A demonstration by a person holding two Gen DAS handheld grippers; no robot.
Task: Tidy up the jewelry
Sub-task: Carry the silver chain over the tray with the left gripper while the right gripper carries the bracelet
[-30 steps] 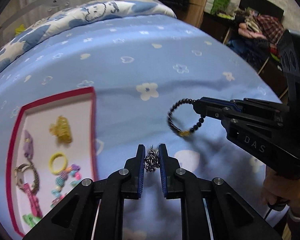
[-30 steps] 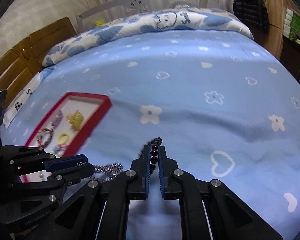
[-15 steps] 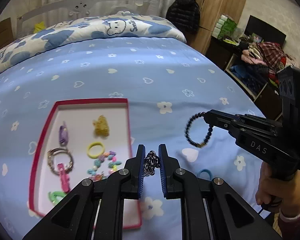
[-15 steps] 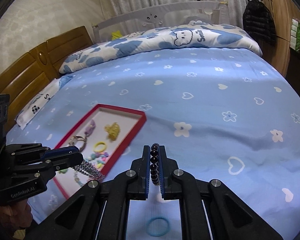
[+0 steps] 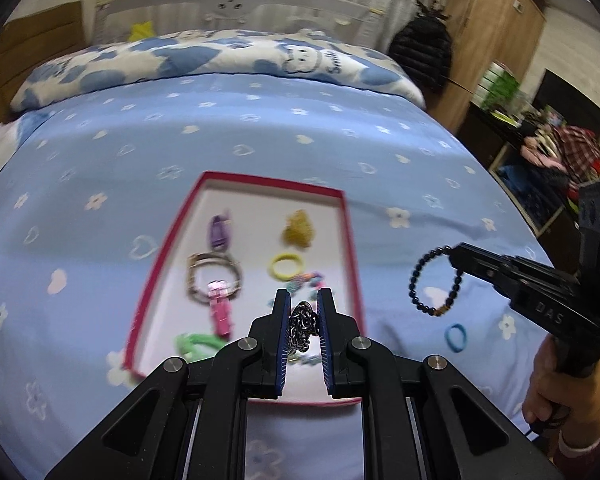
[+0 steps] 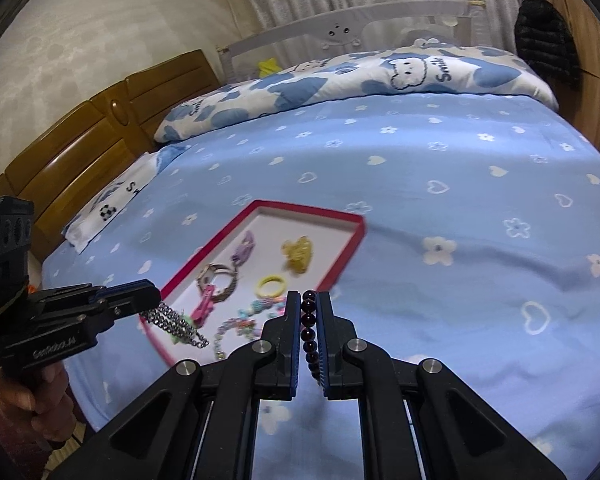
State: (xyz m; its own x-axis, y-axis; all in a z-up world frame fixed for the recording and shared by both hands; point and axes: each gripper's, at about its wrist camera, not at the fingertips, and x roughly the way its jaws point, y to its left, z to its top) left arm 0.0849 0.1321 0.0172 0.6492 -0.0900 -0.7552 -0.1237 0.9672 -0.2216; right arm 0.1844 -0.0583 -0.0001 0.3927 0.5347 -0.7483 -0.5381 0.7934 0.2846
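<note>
My left gripper (image 5: 304, 306) is shut on a silver chain bracelet (image 5: 301, 326), which hangs over the near end of the red-rimmed white tray (image 5: 350, 240). The chain (image 6: 178, 322) also shows dangling from that gripper (image 6: 152, 300) in the right wrist view. My right gripper (image 6: 309, 300) is shut on a dark bead bracelet (image 6: 309, 332), held above the bed to the right of the tray (image 6: 332, 276); the bead loop (image 5: 436, 286) hangs from it (image 5: 454, 254) in the left wrist view. The tray holds several hair clips, a yellow ring (image 5: 286, 266) and a watch (image 5: 214, 282).
A blue hair tie (image 5: 456, 336) lies on the blue flowered bedsheet (image 5: 260, 140) right of the tray. A pillow (image 6: 380, 76) and wooden headboard (image 6: 80, 148) are at the far end. A wardrobe and cluttered shelves (image 5: 540, 152) stand to the right.
Both grippers have lifted and pulled back from the sheet with their bracelets. The left gripper has swung left and now sits over the tray's near end.
</note>
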